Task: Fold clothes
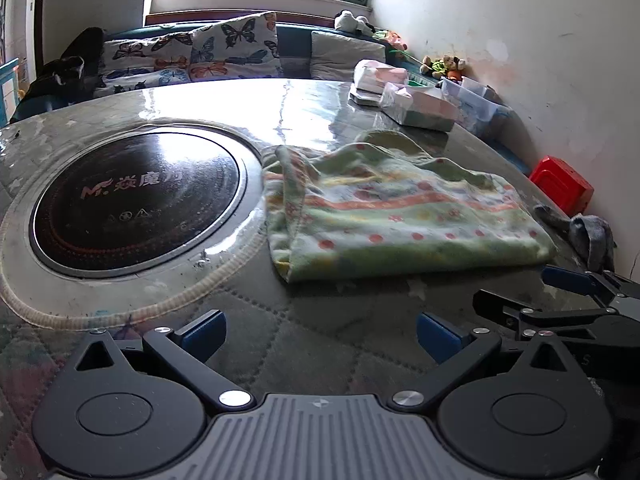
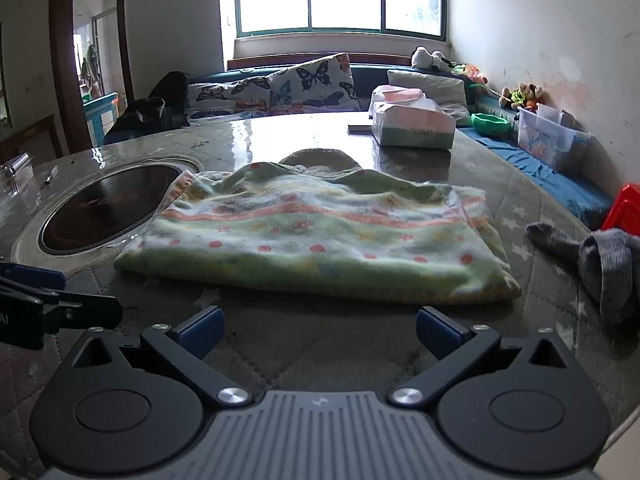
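A green patterned garment [image 1: 392, 208] with orange dots and stripes lies folded flat on the round table; it also shows in the right wrist view [image 2: 320, 236]. My left gripper [image 1: 320, 336] is open and empty, just in front of the garment's near left corner. My right gripper [image 2: 320, 332] is open and empty, just in front of the garment's near edge. The right gripper also shows at the right edge of the left wrist view [image 1: 580, 296], and the left gripper at the left edge of the right wrist view [image 2: 40, 296].
A black induction hob [image 1: 136, 200] is set in the table left of the garment. A grey sock [image 2: 600, 260] lies to the right. Tissue packs [image 2: 412, 124] stand at the back. A red box [image 1: 560, 184] and a plastic bin [image 2: 548, 140] stand by the wall.
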Available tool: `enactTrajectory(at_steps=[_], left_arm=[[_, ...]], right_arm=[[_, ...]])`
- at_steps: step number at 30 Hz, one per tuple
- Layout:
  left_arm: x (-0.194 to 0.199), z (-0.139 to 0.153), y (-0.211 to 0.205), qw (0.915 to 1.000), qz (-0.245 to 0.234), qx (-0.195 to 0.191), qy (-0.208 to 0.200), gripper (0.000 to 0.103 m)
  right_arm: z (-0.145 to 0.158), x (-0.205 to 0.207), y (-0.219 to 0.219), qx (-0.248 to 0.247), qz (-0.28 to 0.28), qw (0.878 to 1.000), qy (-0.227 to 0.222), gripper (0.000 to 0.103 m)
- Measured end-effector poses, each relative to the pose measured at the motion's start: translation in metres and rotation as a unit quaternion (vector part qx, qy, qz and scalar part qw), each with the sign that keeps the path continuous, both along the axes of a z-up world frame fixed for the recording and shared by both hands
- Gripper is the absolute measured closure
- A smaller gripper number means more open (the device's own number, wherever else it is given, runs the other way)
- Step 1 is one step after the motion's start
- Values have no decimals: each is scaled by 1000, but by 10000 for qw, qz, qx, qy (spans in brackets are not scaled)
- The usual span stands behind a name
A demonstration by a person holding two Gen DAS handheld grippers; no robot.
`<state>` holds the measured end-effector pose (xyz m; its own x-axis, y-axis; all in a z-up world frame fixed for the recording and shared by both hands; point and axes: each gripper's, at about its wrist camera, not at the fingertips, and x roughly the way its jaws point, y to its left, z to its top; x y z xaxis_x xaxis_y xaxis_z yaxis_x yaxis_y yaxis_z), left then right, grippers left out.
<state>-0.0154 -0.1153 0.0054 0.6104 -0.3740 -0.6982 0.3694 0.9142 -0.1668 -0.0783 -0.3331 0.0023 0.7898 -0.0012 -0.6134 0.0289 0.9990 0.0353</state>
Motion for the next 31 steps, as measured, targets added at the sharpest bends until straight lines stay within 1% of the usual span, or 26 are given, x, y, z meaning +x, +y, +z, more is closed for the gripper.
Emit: enactTrajectory(at_steps=[9,31], left_arm=[[-11,-1,-9,9998,-196,87,-42,0],[-25,1,-17,9991,-363,177,-121,0]], right_arm=[[-2,-9,0,32,-87,10000,8,0],[-4,-21,-1,154,-171,9997,2,0]])
